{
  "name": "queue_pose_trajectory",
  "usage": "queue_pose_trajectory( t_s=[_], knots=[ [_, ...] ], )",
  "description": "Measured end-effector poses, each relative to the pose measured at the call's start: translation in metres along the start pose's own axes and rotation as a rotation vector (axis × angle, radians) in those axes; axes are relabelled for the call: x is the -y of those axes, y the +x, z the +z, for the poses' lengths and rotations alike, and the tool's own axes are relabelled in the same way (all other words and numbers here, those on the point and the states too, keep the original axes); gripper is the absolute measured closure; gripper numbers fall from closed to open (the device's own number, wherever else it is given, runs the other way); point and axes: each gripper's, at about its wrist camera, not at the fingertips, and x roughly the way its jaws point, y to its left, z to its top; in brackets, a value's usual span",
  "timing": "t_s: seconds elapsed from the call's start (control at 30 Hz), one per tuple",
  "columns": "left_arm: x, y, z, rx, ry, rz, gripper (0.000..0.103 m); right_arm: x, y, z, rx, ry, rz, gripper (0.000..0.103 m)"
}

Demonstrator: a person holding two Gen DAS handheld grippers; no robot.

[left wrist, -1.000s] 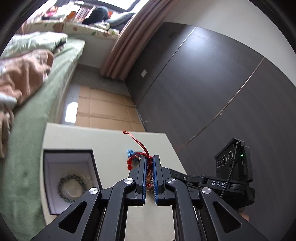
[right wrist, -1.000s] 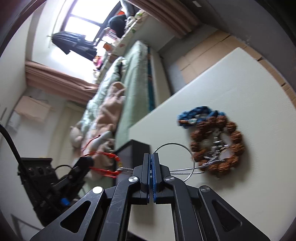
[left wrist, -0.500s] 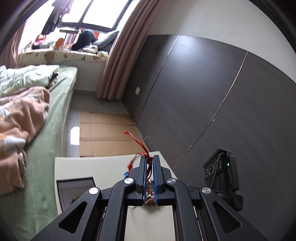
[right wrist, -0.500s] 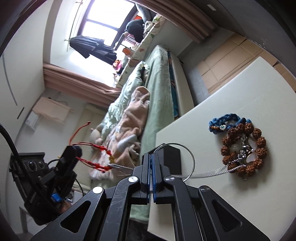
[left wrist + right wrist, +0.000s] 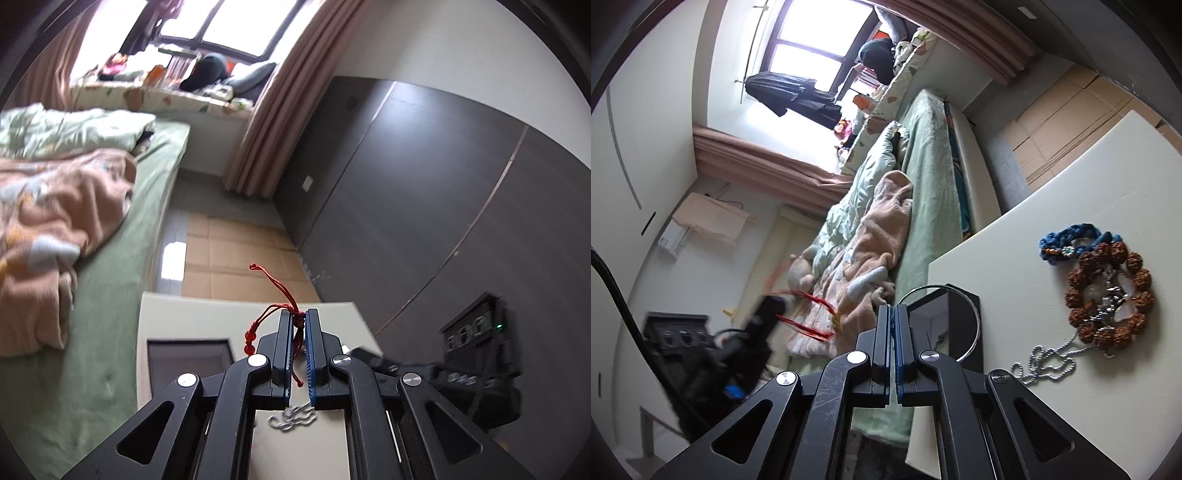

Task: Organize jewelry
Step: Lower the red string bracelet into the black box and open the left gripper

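The left gripper [image 5: 298, 322] is clenched on a red knotted cord bracelet [image 5: 277, 309], and the right gripper [image 5: 893, 316] is clenched on a thin silver wire bangle [image 5: 971, 309]. Compared with a second ago, the silver bead chain [image 5: 1049, 359] is no longer stretched taut between the grippers: it is seen lying slack in loops on the cream table [image 5: 1108, 192], near its bed-side edge, one end reaching the brown bead bracelet [image 5: 1108, 291]. The tangle is judged to be separated, so each piece can now be placed alone. The red cord's long axis runs forward and upward from the left gripper, its free tail pointing away over the table's far edge. The bangle stands on edge beside the dark open jewelry box [image 5: 955, 321].
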Motion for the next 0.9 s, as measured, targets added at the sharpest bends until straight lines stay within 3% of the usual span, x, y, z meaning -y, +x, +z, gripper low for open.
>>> queue_pose_trajectory(
  t_s=[0.2,0.33,0.37,0.4,0.43,0.47,0.5,0.6,0.9],
  knots=[
    [-0.046,0.027,-0.011,-0.091,-0.123,0.049,0.096,-0.004,0.022,-0.006,-0.022,-0.013,0.008,0.1],
    [-0.073,0.042,-0.015,-0.213,-0.233,0.064,0.095,-0.007,0.041,-0.012,-0.043,-0.031,0.011,0.1],
    [-0.077,0.041,-0.016,-0.213,-0.241,0.07,0.089,-0.008,0.046,-0.014,-0.051,-0.034,0.015,0.1],
    [-0.08,0.037,-0.016,-0.208,-0.247,0.08,0.068,-0.009,0.049,-0.016,-0.057,-0.037,0.017,0.1],
    [-0.084,0.032,-0.015,-0.194,-0.26,0.08,0.054,-0.011,0.055,-0.018,-0.064,-0.042,0.014,0.1],
    [-0.087,0.027,-0.014,-0.175,-0.273,0.073,0.031,-0.012,0.059,-0.018,-0.069,-0.046,0.01,0.1],
    [-0.091,0.019,-0.014,-0.145,-0.291,0.068,0.023,-0.012,0.062,-0.02,-0.073,-0.046,0.01,0.1],
    [-0.099,0.002,-0.01,-0.092,-0.307,0.1,0.023,-0.014,0.074,-0.022,-0.086,-0.046,0.006,0.1],
    [-0.115,-0.013,-0.008,-0.061,-0.35,0.143,0.023,-0.038,0.103,-0.031,-0.099,-0.133,-0.026,0.097]
  ],
)
